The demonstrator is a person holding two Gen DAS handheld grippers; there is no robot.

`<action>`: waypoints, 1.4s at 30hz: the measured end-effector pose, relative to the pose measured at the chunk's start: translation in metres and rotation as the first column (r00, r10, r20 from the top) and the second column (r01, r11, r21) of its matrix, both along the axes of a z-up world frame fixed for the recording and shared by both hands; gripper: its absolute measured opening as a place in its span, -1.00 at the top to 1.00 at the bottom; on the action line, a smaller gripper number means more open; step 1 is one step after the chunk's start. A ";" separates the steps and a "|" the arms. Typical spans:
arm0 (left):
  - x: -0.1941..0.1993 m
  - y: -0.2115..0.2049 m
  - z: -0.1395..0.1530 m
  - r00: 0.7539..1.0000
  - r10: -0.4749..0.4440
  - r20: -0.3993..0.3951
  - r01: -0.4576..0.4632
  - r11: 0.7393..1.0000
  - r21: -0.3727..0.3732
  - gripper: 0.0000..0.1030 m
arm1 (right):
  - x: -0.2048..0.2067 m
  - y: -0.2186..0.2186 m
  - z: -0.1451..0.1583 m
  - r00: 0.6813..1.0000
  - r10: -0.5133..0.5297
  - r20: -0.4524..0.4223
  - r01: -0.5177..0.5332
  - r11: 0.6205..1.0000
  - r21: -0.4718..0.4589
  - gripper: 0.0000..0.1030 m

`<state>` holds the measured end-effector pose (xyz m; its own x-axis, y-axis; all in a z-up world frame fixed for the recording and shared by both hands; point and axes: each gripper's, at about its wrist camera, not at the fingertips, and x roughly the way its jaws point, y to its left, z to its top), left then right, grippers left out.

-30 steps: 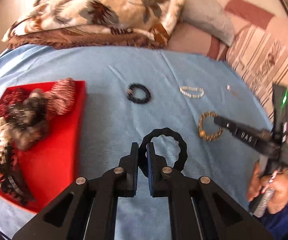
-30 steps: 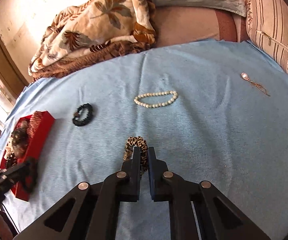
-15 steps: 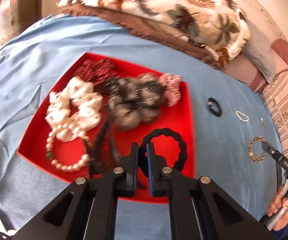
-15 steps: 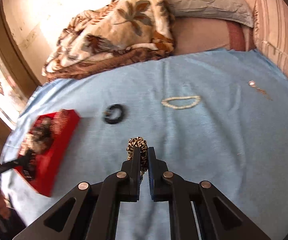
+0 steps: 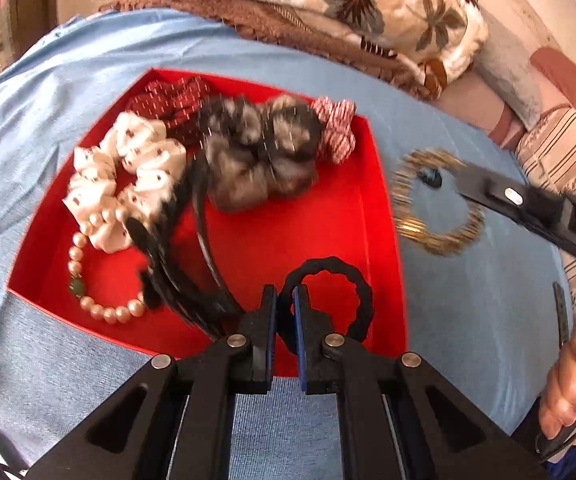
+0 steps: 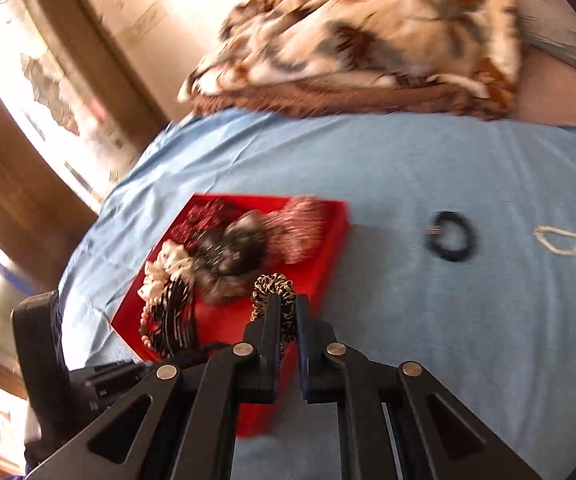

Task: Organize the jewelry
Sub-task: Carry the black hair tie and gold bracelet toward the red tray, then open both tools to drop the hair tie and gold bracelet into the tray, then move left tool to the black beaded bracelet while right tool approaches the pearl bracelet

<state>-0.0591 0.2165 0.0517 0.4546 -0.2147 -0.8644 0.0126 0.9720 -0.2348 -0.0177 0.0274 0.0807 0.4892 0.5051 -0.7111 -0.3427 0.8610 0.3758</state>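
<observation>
My left gripper (image 5: pixel 283 296) is shut on a black wavy hair ring (image 5: pixel 362 292) and holds it over the near right part of the red tray (image 5: pixel 316 224). The tray holds scrunchies, a pearl bracelet (image 5: pixel 105 312) and black hair combs. My right gripper (image 6: pixel 288 304) is shut on a leopard-print scrunchie (image 6: pixel 273 286) and holds it above the tray's right side (image 6: pixel 328 240). In the left wrist view the right gripper (image 5: pixel 432 178) and its scrunchie (image 5: pixel 440 240) hang just right of the tray.
A black bracelet (image 6: pixel 452 242) and a white pearl bracelet (image 6: pixel 560 240) lie on the blue sheet (image 6: pixel 408 168) right of the tray. A folded floral blanket (image 6: pixel 368 48) lies at the far edge. A window is on the left.
Both grippers have swung left to the red tray with their loads. The right gripper lifted the leopard scrunchie off the sheet and carried it to the tray's right side.
</observation>
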 end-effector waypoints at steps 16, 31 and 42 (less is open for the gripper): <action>-0.015 0.025 0.023 0.996 0.020 0.087 -0.014 0.997 -0.077 0.56 | 0.020 0.065 -0.051 0.994 0.067 -0.085 -0.080 0.984 -0.160 0.77; -0.022 0.081 0.042 0.951 0.245 0.187 -0.224 0.966 -0.126 0.40 | -0.001 -0.007 -0.014 0.998 -0.057 -0.001 0.056 0.985 -0.165 0.41; -0.031 0.123 0.046 0.878 0.428 0.213 -0.405 0.903 -0.145 0.35 | 0.019 0.036 -0.013 0.999 -0.007 -0.032 0.002 0.988 -0.153 0.42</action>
